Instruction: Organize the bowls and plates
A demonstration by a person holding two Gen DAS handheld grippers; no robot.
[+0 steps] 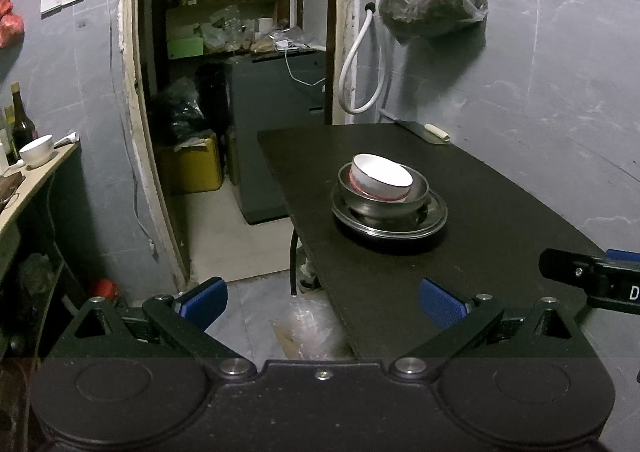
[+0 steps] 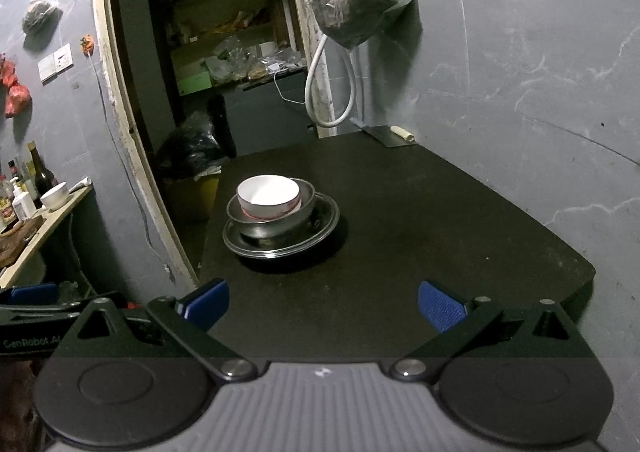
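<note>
So from the left wrist view, the left gripper [image 1: 320,302] has its blue fingers [image 1: 204,302] spread wide with nothing between them, hanging off the near left edge of the black table [image 1: 500,211]. The stack sits about mid-table, a bit toward the left edge: a white bowl [image 1: 382,175] nested in a steel bowl [image 1: 380,199], which sits on steel plates [image 1: 390,221]. The white bowl is tipped, its mouth leaning toward the near side, so it isn't seated flat. The tip of the right gripper [image 1: 592,278] pokes in at the right. From the right wrist view, the right gripper [image 2: 322,304] is also wide open and empty, over the near edge of the table, and the stack looks the same here: white bowl [image 2: 268,193] on top, steel bowl [image 2: 276,219] under it, plates [image 2: 280,242] at the bottom, with the left gripper [image 2: 32,304] just visible at the far left. Everything round, so no real long axis; the openings all face up, the white one tilted. My guess is the stacking is basically done, or it's the very start and the pile needs sorting. Either way the next move would probably be getting one gripper's fingers over the white bowl's rim to level or lift it, without knocking the steel bowl sideways on the plates.
</note>
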